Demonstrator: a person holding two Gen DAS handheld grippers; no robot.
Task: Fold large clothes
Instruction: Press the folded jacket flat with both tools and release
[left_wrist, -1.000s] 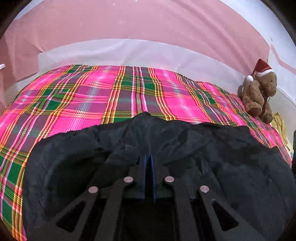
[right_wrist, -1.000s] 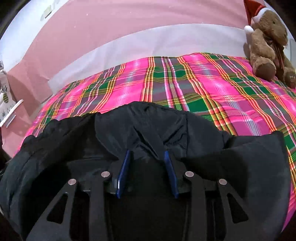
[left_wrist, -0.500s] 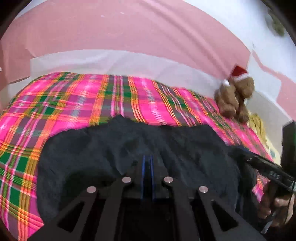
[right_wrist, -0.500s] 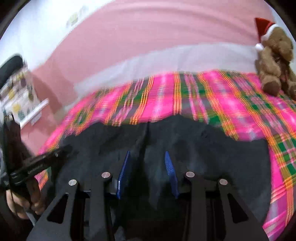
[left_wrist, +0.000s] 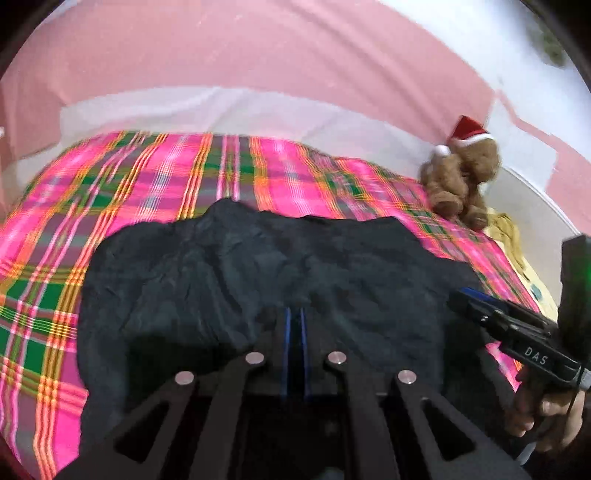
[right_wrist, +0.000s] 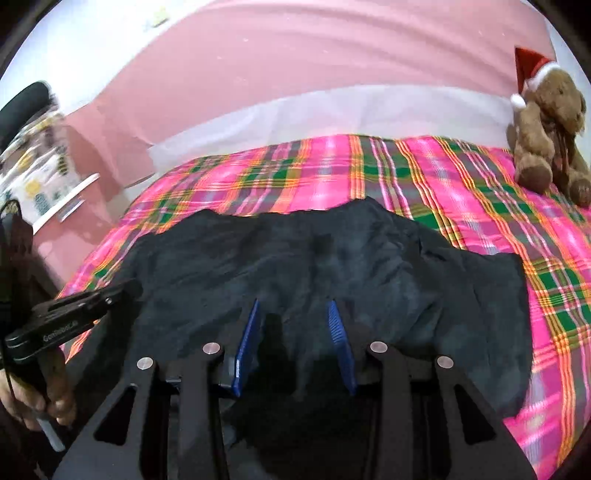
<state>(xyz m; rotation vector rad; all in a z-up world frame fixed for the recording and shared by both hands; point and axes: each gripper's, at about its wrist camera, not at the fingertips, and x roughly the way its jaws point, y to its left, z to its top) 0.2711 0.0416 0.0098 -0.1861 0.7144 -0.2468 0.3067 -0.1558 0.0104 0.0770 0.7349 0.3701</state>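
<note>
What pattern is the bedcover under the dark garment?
Pink, green and orange plaid on the bedcover, clearest in the right wrist view; the garment is plain black.

Black garment (left_wrist: 258, 280) (right_wrist: 332, 266): one large, dark, wrinkled item, spread mostly flat across the near part of the plaid bed (left_wrist: 147, 184) (right_wrist: 443, 173). Far edge uneven, with a peak. Near edge is hidden.

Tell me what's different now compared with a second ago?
Both tongs pulled back from the black garment, which now lies flatter on the plaid bedspread. The left tongs stay closed, the right tongs stay open, and each now shows in the other's view. The teddy bear hasn't moved.
</note>
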